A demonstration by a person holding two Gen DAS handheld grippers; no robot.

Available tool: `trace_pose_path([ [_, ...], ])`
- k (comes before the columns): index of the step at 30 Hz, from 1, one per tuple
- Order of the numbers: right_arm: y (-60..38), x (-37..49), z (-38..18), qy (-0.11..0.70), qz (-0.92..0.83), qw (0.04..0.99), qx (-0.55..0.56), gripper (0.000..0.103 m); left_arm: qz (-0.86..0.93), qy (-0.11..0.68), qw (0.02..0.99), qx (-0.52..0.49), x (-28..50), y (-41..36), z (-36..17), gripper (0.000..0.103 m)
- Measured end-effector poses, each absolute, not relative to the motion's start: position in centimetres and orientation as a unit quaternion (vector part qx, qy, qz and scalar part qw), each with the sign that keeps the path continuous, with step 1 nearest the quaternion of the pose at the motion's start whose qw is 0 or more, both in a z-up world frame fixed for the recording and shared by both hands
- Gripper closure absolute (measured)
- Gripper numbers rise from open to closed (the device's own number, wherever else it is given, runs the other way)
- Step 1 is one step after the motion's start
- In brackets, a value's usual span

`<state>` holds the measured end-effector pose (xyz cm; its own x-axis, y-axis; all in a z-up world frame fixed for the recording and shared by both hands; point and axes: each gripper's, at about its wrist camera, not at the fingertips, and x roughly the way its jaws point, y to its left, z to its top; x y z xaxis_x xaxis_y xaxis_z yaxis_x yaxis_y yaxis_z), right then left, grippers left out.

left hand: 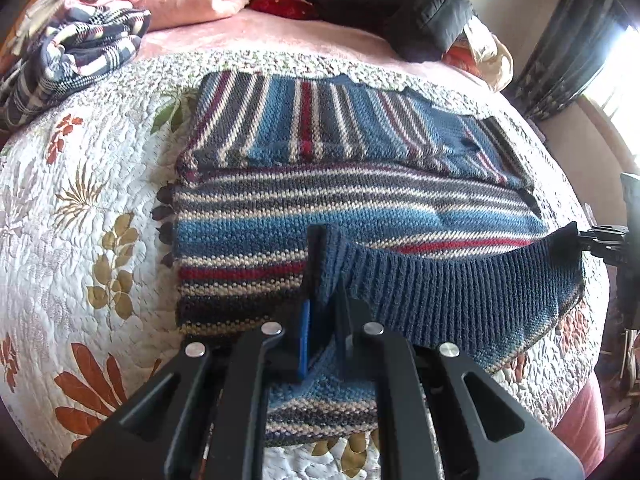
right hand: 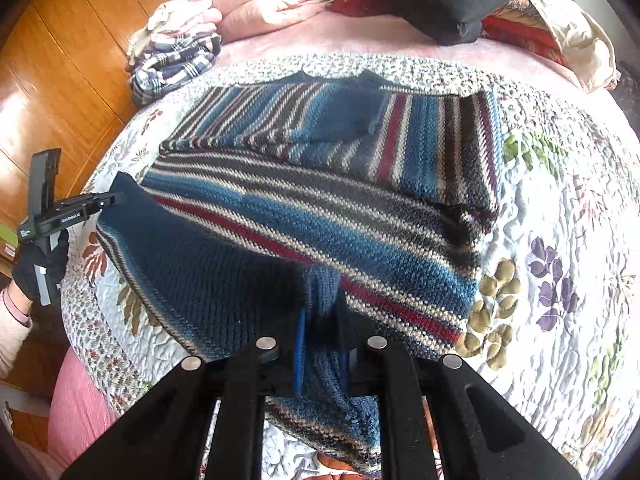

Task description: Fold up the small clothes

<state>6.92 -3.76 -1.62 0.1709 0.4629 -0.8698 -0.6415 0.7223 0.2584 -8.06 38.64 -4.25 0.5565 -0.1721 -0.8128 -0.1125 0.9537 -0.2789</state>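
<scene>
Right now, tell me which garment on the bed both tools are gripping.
The striped blue sweater, spread flat on the quilt. The plaid garment and black jacket lie untouched farther back.

Bright daylight enters from a window (left hand: 616, 72) blown out to white glare past the bed's far right corner. Fisheye bending curves the bed (left hand: 280, 36) edges; dark vignette rings both views. Shadows are soft, focus fairly sharp.

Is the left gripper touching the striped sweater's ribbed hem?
Touching. The left wrist view shows the left gripper with its fingers pinching a raised fold of the striped sweater.
</scene>
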Motion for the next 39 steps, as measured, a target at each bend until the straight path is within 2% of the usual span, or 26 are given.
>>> trace_pose_path([
  [11,-1.2,14.6,6.9,0.469,0.343,0.811,-0.069,0.090,0.008,0.375,0.915,-0.150,-0.6,40.8,4.2,0.095],
  [18,2.5,21.8,8.7,0.457,0.304,0.832,-0.076,0.090,0.028,0.343,0.928,-0.143,6.2,41.9,5.9,0.095],
  [24,5.1,26.9,6.3,0.470,0.277,0.834,-0.084,0.090,0.040,0.357,0.924,-0.129,12.1,42.9,3.6,0.095],
  [29,6.3,30.0,2.6,0.492,0.254,0.828,-0.089,0.090,0.055,0.390,0.908,-0.143,15.9,44.0,-0.7,0.095],
  [39,7.0,33.2,-4.7,0.540,0.223,0.806,-0.092,0.090,0.080,0.453,0.872,-0.168,19.2,45.7,-8.0,0.092],
])
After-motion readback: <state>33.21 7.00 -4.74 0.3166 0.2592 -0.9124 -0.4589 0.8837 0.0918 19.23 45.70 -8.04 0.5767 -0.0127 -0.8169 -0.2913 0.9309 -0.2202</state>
